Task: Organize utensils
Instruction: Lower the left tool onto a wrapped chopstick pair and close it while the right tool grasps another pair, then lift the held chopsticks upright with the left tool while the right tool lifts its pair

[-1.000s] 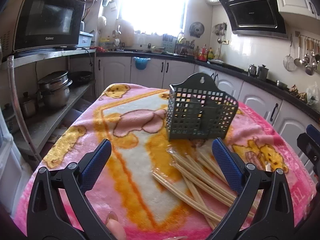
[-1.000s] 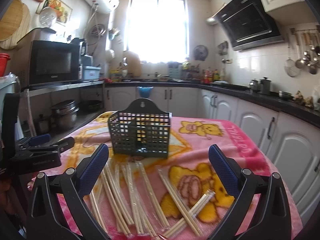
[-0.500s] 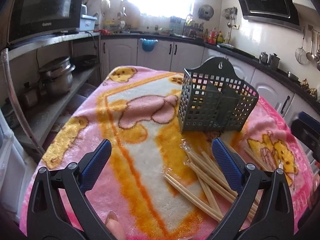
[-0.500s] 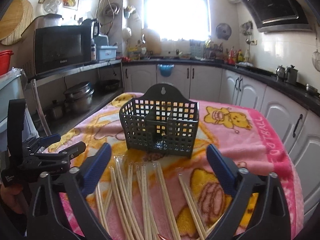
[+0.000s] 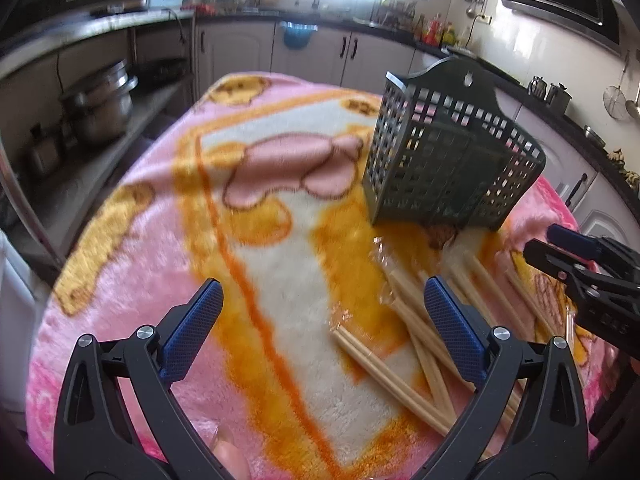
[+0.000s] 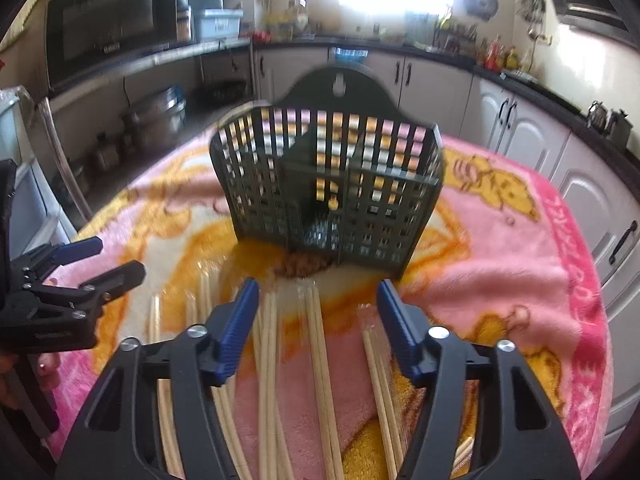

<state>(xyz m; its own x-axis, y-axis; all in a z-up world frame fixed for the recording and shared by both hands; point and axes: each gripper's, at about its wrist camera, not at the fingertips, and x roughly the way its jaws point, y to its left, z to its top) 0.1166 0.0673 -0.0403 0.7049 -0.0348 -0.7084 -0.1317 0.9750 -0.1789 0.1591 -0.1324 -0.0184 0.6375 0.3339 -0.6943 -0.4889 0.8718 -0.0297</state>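
A: Start with the right gripper. How do its jaws stand?

B: About half apart; they have just been closing. Wrapped pairs of chopsticks lie on the blanket under the gap, running lengthwise between the blue pads, but the pads press on none of them.

A: And the left gripper?

B: Its jaws are spread wide, with nothing between them but blanket. Its right pad hangs over the near ends of more chopsticks, some crossing each other, in clear wrappers. A fingertip shows at the bottom edge.

A: Where do the two grippers sit relative to each other?

B: In the left wrist view the right gripper comes in from the right edge, over the chopsticks. In the right wrist view the left gripper is at the left edge, held by a hand.

A: And the holder?

B: The dark slotted basket stands upright on the blanket just beyond the far tips of the chopsticks, with dividers inside. No chopsticks are in it. Behind it run the kitchen cabinets and a shelf with metal pots.
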